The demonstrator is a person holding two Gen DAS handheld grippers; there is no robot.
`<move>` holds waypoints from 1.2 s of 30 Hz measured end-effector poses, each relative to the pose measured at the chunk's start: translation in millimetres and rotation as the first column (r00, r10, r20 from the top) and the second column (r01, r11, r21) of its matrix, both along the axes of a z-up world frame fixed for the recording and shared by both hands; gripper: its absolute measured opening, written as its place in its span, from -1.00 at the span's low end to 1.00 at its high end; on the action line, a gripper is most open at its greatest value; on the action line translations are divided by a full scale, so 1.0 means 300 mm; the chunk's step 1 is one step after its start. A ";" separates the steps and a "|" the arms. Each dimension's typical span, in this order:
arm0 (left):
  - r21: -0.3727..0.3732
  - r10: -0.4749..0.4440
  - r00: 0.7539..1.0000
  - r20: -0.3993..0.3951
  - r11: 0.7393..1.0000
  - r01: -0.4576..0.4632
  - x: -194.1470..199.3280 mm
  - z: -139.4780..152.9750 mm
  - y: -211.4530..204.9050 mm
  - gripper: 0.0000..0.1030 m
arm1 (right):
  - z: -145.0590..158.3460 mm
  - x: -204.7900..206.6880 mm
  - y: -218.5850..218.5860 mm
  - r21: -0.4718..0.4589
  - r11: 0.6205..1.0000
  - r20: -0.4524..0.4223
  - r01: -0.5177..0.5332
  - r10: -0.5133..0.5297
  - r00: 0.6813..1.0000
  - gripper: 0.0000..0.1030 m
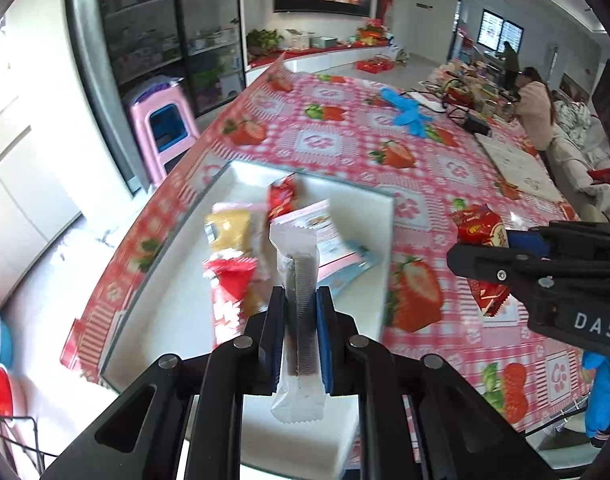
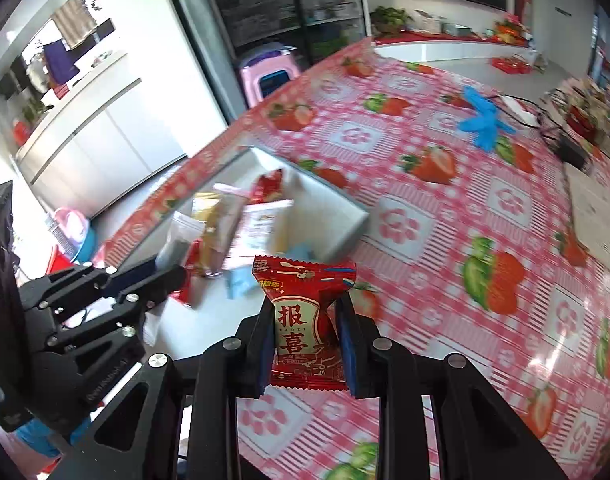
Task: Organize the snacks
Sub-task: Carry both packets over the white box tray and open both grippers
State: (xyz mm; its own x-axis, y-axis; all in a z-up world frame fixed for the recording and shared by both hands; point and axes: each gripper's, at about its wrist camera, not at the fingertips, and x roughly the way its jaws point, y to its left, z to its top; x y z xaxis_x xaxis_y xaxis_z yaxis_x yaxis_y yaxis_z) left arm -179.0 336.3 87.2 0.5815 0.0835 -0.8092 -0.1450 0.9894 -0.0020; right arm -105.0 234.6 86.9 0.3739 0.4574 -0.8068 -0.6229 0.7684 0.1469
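Observation:
My left gripper (image 1: 299, 300) is shut on a clear-wrapped dark snack bar (image 1: 297, 280) and holds it above the white tray (image 1: 241, 172). Several snack packets lie in the tray: a yellow one (image 1: 229, 228), a red one (image 1: 283, 196) and a pink-white one (image 1: 321, 228). My right gripper (image 2: 305, 320) is shut on a red snack packet with Chinese characters (image 2: 303, 320), above the strawberry tablecloth just right of the tray (image 2: 345, 208). It shows in the left wrist view (image 1: 489, 256) too.
Blue gloves (image 1: 409, 112) lie on the far side of the table. A white board (image 1: 517, 168) lies at the right edge. A pink stool (image 1: 161, 128) stands left of the table. A black device with cables (image 1: 475, 124) sits far right.

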 end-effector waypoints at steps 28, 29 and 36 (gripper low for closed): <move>-0.001 0.122 0.986 -0.117 0.992 -0.123 0.040 -0.174 0.191 0.73 | -0.229 0.123 0.359 -0.160 0.980 -0.166 -0.121 0.094 0.982 -0.43; 0.012 0.118 0.987 -0.104 0.993 -0.118 0.030 -0.166 0.188 0.79 | -0.221 0.117 0.355 -0.159 0.979 -0.166 -0.130 0.103 0.981 -0.42; 0.086 0.081 0.988 -0.130 0.994 -0.070 -0.006 -0.155 0.145 0.99 | -0.149 0.076 0.314 -0.194 0.974 -0.102 -0.116 0.098 0.990 0.94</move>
